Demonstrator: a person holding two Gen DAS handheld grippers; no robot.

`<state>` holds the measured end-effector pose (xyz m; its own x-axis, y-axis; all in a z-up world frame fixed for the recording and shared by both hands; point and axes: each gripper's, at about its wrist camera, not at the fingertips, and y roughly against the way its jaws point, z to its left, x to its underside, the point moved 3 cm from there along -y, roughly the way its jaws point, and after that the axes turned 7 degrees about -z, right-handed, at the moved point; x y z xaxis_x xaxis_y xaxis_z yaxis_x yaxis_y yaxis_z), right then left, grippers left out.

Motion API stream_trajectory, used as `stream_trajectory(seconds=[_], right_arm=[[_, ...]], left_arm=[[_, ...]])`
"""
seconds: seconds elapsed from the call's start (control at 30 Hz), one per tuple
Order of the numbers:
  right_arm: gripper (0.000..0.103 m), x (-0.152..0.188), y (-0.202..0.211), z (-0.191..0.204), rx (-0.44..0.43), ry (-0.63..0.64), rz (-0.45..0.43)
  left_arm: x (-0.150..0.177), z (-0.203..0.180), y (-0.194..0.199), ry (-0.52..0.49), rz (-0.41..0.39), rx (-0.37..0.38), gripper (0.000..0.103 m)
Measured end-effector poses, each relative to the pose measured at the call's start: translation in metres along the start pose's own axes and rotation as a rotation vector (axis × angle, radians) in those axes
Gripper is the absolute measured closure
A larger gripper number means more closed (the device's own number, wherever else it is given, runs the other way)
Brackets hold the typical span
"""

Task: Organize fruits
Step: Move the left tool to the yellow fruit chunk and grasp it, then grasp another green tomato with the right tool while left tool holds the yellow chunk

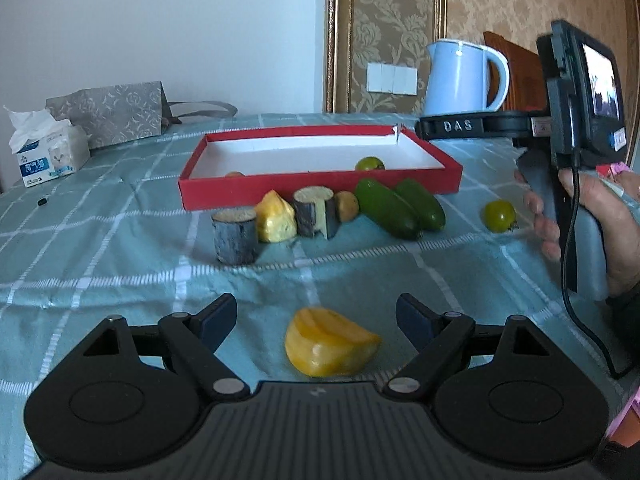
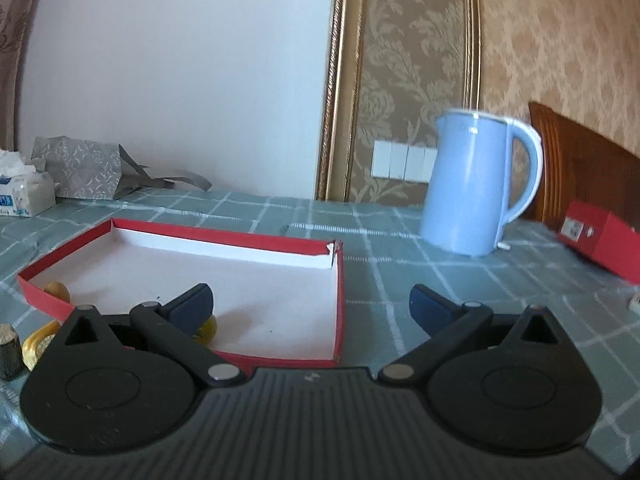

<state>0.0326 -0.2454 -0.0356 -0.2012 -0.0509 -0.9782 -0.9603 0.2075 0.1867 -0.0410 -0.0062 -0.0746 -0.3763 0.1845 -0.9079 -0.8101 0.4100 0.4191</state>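
Note:
A shallow red box (image 1: 320, 192) with a white floor stands mid-table and holds a green round fruit (image 1: 369, 164) and a small brown fruit (image 1: 235, 174). In front of it lie two dark sugarcane stubs (image 1: 235, 235), a yellow chunk (image 1: 275, 218), a brown fruit (image 1: 347, 206), two green cucumbers (image 1: 400, 208) and a green tomato (image 1: 499, 216). My left gripper (image 1: 316, 320) is open just above a yellow fruit wedge (image 1: 330, 342), which lies between its fingers. My right gripper (image 2: 312, 306) is open and empty over the box's near right corner (image 2: 338, 320).
A blue kettle (image 1: 464, 78) stands behind the box at the right. A tissue pack (image 1: 48, 152) and a grey paper bag (image 1: 108, 114) are at the back left. A second red box (image 2: 600, 236) lies at the far right. The table has a green checked cloth (image 1: 120, 248).

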Motion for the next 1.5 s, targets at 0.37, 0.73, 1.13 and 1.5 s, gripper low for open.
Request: stream_trajectory(seconds=[0.37, 0.73, 1.13, 1.5], right_arm=[[0.000, -0.003, 0.006, -0.006, -0.017, -0.038, -0.020], [0.000, -0.006, 0.008, -0.015, -0.006, -0.083, -0.032], [0.000, -0.007, 0.032, -0.059, 0.058, -0.147, -0.038], [0.005, 0.035, 0.068, -0.095, -0.081, -0.144, 0.141]], left_arm=[[0.005, -0.011, -0.002, -0.047, 0.034, -0.032, 0.048], [0.006, -0.015, 0.002, -0.061, 0.002, -0.031, 0.056], [-0.002, 0.001, -0.004, -0.008, -0.029, -0.060, 0.056], [-0.007, 0.014, -0.016, 0.024, -0.024, -0.069, 0.056]])
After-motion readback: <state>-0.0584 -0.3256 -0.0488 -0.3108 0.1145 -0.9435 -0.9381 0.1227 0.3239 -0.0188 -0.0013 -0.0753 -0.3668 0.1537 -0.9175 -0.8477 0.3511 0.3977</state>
